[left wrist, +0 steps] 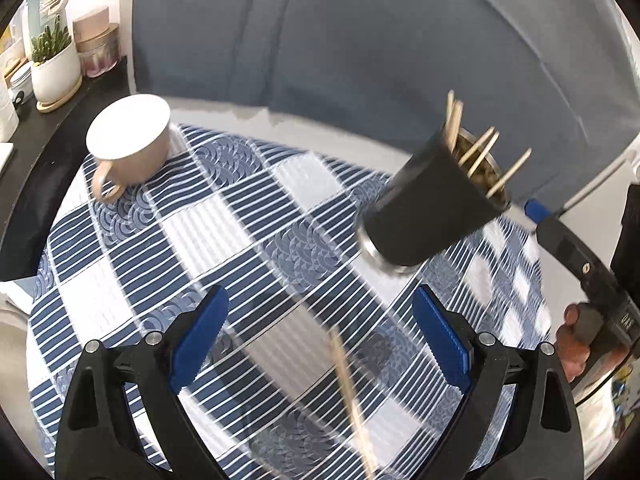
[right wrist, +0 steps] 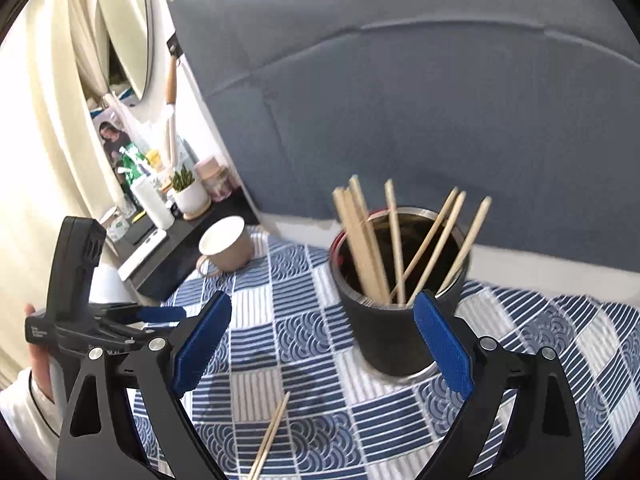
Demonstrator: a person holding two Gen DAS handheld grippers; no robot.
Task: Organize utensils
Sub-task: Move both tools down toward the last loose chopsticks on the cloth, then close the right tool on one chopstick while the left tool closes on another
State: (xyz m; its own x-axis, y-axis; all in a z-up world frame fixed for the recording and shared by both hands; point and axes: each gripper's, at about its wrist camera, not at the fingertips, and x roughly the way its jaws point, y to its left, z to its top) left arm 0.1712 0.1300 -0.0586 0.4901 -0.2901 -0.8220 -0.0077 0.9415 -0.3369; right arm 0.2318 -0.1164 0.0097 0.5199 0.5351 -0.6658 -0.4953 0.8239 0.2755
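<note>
left gripper (left wrist: 320, 336) tilted down, wide, empty | right gripper (right wrist: 322, 344) same | chopsticks (right wrist: 272, 436) beneath

A beige mug (right wrist: 226, 245) sits on a blue-and-white patterned cloth (right wrist: 304, 332) before a grey sofa (right wrist: 420, 100), beside a dark shelf holding a potted plant (right wrist: 188, 192).

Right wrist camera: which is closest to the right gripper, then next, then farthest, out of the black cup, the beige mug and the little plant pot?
From the right gripper, jaws open:
1. Black cup holding chopsticks, just ahead, toward the right jaw.
2. Beige mug, farther back on the left.
3. Plant pot, farthest, on the dark shelf at the left.
</note>
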